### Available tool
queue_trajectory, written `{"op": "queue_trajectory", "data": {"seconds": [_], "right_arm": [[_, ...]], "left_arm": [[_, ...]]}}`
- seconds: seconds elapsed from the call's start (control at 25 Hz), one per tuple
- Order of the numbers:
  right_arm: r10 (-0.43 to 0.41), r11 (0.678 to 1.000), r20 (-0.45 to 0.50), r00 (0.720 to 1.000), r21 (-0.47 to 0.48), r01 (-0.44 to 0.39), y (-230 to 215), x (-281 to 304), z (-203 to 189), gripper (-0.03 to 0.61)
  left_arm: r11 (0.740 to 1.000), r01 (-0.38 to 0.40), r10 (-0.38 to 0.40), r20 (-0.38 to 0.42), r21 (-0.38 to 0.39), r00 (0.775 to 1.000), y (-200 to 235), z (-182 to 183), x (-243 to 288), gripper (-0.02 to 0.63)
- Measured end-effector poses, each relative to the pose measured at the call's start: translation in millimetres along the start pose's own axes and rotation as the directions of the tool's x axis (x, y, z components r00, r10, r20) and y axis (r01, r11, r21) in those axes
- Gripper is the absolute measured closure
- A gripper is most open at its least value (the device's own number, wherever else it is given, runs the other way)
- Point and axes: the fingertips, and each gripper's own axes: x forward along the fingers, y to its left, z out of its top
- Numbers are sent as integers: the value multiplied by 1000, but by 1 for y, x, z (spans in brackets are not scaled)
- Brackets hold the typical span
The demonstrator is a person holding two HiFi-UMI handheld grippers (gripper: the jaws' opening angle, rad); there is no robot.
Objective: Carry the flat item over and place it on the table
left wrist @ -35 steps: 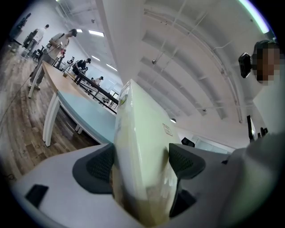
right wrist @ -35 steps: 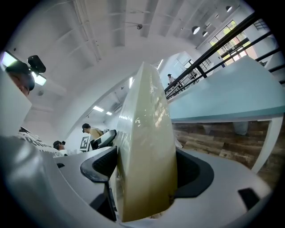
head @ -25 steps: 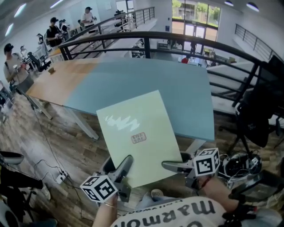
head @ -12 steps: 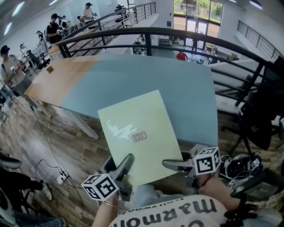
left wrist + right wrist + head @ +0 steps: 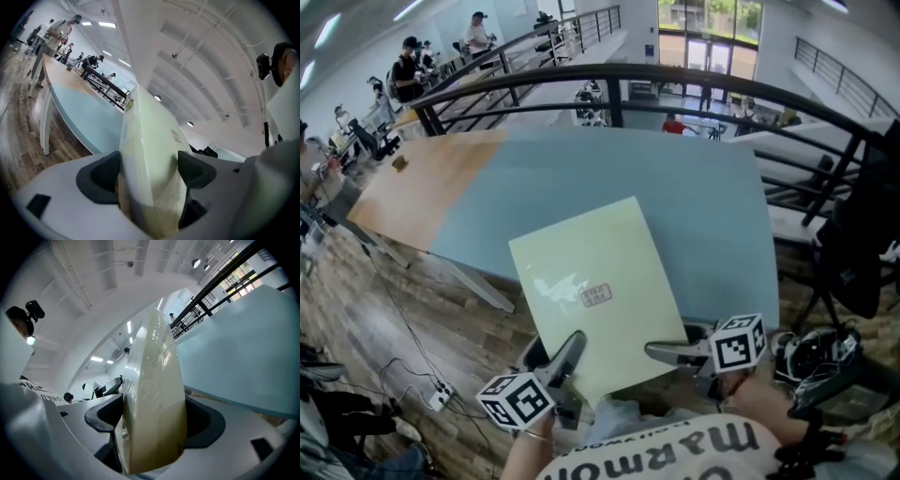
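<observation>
The pale green flat item (image 5: pixel 595 291) is held tilted in the air, its far part over the blue-and-wood worktop (image 5: pixel 703 206) and its near edge out past the worktop's front. The left hand-held gripper (image 5: pixel 566 354) is clamped on the near-left edge and the right hand-held gripper (image 5: pixel 664 352) on the near-right edge, each pinching the sheet between both jaws. A black railing (image 5: pixel 609 77) curves behind the worktop.

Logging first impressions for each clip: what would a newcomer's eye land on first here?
The pale green flat item, centre frame, gripped at its near edge by the left gripper and right gripper. Its far part reaches over the light-blue table, with a curved black railing beyond.
</observation>
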Motion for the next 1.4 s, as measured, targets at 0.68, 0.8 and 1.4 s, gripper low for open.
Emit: {"op": "queue_trajectory", "data": {"seconds": [0.68,0.8,1.4], "right_arm": [[-43,999,35,998,23,42,1,124,60,204],[-44,999,43,998,22,43,6,150,63,204],[-71,996,0,998,56,70,-4,192,65,204]], "left_arm": [[999,35,-35,-50,3,998,101,99,26,233],[999,41,-40,-49,10,998,122,113,22,233],[999,29,-31,-62,-35,998,168,122,28,233]]}}
